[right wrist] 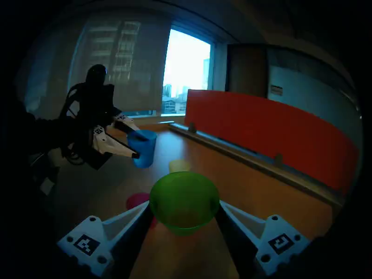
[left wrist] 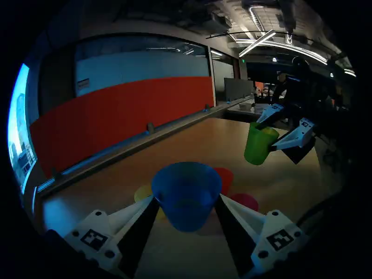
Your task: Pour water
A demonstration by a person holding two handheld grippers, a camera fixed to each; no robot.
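Blue cup (left wrist: 187,195): translucent plastic, tapered, upright, gripped at its sides between both fingers of the left gripper (left wrist: 186,201) and held above the table. Green cup (right wrist: 184,202): same shape, translucent, upright, pressed between both fingers of the right gripper (right wrist: 184,208), also off the surface. The two cups are well apart, and each gripper faces the other across the table. Whether either cup holds water cannot be told.

Below them, on the wooden table (left wrist: 209,139), lie a yellow piece (left wrist: 144,193), a red piece (left wrist: 226,178) and a pink piece (left wrist: 247,201), all round and close together.

Along the table's far edge runs a low rail, with a red partition (left wrist: 121,111) behind it. A bright window (right wrist: 186,69) shows city buildings. Light strips (left wrist: 258,42) cross the dim ceiling.
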